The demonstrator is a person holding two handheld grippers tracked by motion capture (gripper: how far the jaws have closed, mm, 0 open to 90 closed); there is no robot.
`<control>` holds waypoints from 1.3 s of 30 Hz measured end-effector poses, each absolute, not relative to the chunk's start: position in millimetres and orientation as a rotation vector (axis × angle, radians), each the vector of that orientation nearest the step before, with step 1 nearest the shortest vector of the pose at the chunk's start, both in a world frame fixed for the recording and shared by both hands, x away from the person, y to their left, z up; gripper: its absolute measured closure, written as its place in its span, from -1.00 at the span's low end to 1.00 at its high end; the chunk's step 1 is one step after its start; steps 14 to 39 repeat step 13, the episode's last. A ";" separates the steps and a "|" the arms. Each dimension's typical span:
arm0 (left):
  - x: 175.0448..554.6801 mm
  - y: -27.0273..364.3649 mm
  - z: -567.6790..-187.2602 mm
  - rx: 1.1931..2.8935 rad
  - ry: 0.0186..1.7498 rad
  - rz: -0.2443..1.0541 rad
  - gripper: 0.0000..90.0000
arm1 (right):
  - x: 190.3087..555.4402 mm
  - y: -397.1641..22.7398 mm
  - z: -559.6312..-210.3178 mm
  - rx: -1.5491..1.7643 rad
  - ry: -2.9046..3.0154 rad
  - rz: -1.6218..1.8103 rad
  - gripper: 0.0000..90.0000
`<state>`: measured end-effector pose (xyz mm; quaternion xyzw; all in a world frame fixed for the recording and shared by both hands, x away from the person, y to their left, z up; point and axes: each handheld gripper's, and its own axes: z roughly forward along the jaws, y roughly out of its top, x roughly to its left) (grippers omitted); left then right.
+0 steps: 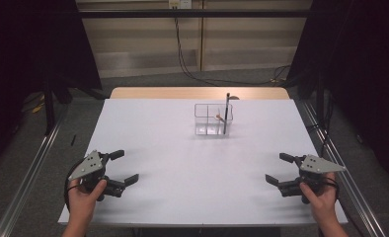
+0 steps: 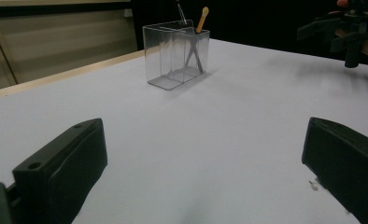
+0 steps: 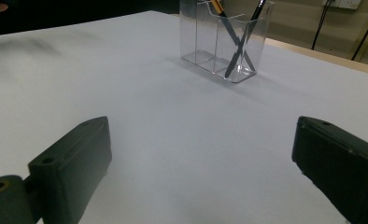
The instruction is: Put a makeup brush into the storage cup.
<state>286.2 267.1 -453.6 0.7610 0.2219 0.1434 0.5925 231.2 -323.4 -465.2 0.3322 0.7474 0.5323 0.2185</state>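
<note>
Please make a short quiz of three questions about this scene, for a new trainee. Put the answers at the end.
1. True or false: the left gripper is shut on a pen.
2. What stands inside the clear plastic organizer? A) two slim stick-like items, B) a cup, C) scissors.
3. Fill in: the right gripper rests near the table's ____ edge, apart from the organizer.

Key:
1. False. Its jaws stand wide apart, with nothing between them.
2. A. A dark pen-like stick and a stick with an orange-brown end lean crossed inside it.
3. Near, on the person's side of the white table.
</note>
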 end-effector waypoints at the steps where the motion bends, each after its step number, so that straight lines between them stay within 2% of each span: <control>1: 286.2 267.8 -453.0 1.774 0.514 0.338 -1.00 | 230.8 -323.6 -465.3 0.922 2.068 1.470 -0.90; 39: 286.1 268.3 -452.6 1.774 0.514 0.339 -1.00 | 230.2 -325.4 -465.7 0.920 2.069 1.471 -0.90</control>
